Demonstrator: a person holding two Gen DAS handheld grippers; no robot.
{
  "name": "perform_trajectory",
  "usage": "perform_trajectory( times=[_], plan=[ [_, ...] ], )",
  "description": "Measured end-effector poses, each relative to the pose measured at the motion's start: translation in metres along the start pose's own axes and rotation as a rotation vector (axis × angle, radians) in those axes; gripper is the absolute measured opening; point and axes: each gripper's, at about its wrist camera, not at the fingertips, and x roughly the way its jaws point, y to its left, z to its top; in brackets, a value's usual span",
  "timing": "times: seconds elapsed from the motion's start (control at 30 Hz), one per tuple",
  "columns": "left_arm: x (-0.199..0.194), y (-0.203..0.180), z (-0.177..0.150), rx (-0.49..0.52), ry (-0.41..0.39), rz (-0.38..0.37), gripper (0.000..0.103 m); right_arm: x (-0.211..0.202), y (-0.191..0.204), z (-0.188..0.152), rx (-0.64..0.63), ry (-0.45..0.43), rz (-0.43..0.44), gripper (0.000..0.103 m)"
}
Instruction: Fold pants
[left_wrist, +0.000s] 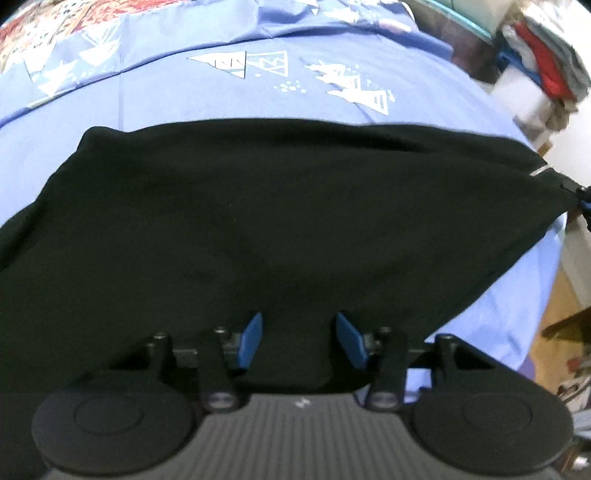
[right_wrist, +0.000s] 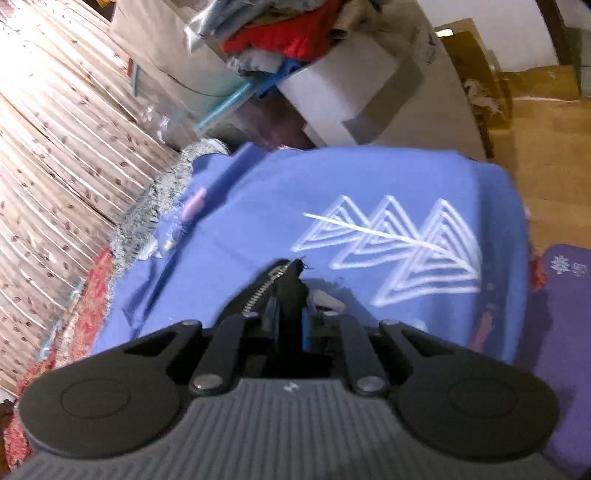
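Nearest us, our left gripper (left_wrist: 298, 341) stands half open over the black pants (left_wrist: 258, 221) spread on the blue bedsheet (left_wrist: 221, 103), while at three o'clock our right gripper (right_wrist: 290, 314) pinches their zippered corner; no writing is legible.
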Motion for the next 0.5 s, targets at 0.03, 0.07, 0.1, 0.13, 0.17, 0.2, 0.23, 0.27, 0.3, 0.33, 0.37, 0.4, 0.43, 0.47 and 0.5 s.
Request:
perform_trajectory(
  times=[0.03, 0.07, 0.1, 0.13, 0.17, 0.2, 0.23, 0.27, 0.3, 0.33, 0.37, 0.4, 0.43, 0.47, 0.5],
  plan=[
    [0.001, -0.001, 0.000, 0.004, 0.000, 0.004, 0.047, 0.008, -0.005, -0.004, 0.003, 0.029, -0.034, 0.015],
    [0.001, -0.002, 0.000, 0.007, 0.001, 0.008, 0.047, 0.016, -0.014, -0.007, 0.029, 0.063, -0.058, 0.019],
    [0.000, -0.002, -0.001, 0.008, 0.000, 0.011, 0.047, 0.018, -0.027, -0.009, 0.103, 0.079, -0.041, 0.020],
    [0.000, -0.002, -0.001, 0.007, -0.001, 0.011, 0.048, 0.016, -0.041, -0.011, 0.205, 0.070, 0.011, 0.023],
    [0.000, -0.003, -0.001, 0.003, -0.001, 0.009, 0.049, 0.013, -0.049, -0.011, 0.277, 0.069, 0.048, 0.031],
    [0.000, -0.002, -0.001, -0.003, -0.003, 0.006, 0.049, 0.010, -0.052, -0.012, 0.303, 0.069, 0.068, 0.035],
    [0.000, -0.001, -0.001, -0.010, -0.005, 0.002, 0.050, 0.007, -0.053, -0.014, 0.294, 0.070, 0.076, 0.041],
    [-0.001, -0.002, 0.000, -0.015, -0.006, 0.000, 0.050, 0.005, -0.052, -0.016, 0.287, 0.076, 0.084, 0.042],
    [-0.002, 0.000, -0.002, -0.019, -0.007, -0.003, 0.051, 0.004, -0.052, -0.018, 0.288, 0.090, 0.099, 0.042],
    [-0.002, 0.000, -0.002, -0.021, -0.008, -0.005, 0.051, 0.004, -0.052, -0.019, 0.292, 0.101, 0.121, 0.042],
    [-0.003, 0.001, -0.003, -0.021, -0.010, -0.005, 0.051, 0.004, -0.051, -0.022, 0.294, 0.110, 0.140, 0.042],
    [-0.004, 0.002, -0.004, -0.020, -0.011, -0.006, 0.051, 0.006, -0.049, -0.023, 0.291, 0.120, 0.149, 0.043],
    [-0.004, 0.003, -0.005, -0.020, -0.011, -0.007, 0.051, 0.011, -0.047, -0.024, 0.282, 0.130, 0.147, 0.043],
    [-0.005, 0.004, -0.006, -0.023, -0.012, -0.009, 0.051, 0.013, -0.044, -0.025, 0.278, 0.134, 0.143, 0.043],
    [-0.005, 0.005, -0.006, -0.026, -0.012, -0.012, 0.051, 0.017, -0.042, -0.025, 0.276, 0.135, 0.147, 0.042]
  ],
)
